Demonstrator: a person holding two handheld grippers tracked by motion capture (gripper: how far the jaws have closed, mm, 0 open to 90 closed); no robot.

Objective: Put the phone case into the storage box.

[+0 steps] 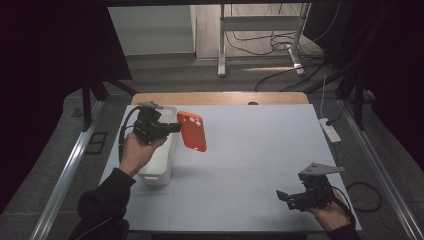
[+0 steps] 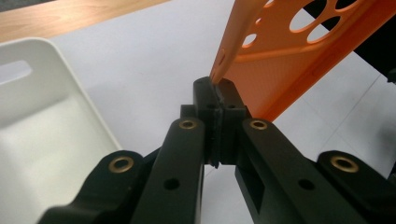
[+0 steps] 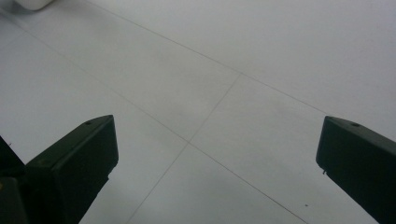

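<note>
An orange phone case (image 1: pixel 191 131) with round camera holes hangs in the air above the table's left half, beside a white bin (image 1: pixel 162 159). My left gripper (image 1: pixel 175 128) is shut on the case's edge; in the left gripper view the jaws (image 2: pixel 217 95) pinch the thin orange rim (image 2: pixel 289 56), with the bin (image 2: pixel 42 126) to the left. My right gripper (image 1: pixel 281 196) is near the front right of the table, held low and open. In the right gripper view its two fingers (image 3: pixel 74 163) stand wide apart over bare white surface, with nothing between them.
The white mat (image 1: pixel 260 150) covers a wooden table (image 1: pixel 220 98). A white power strip (image 1: pixel 330 129) lies at the right edge. A metal stand and cables (image 1: pixel 280 40) are on the floor behind. A corner of the bin (image 3: pixel 32 3) shows far off.
</note>
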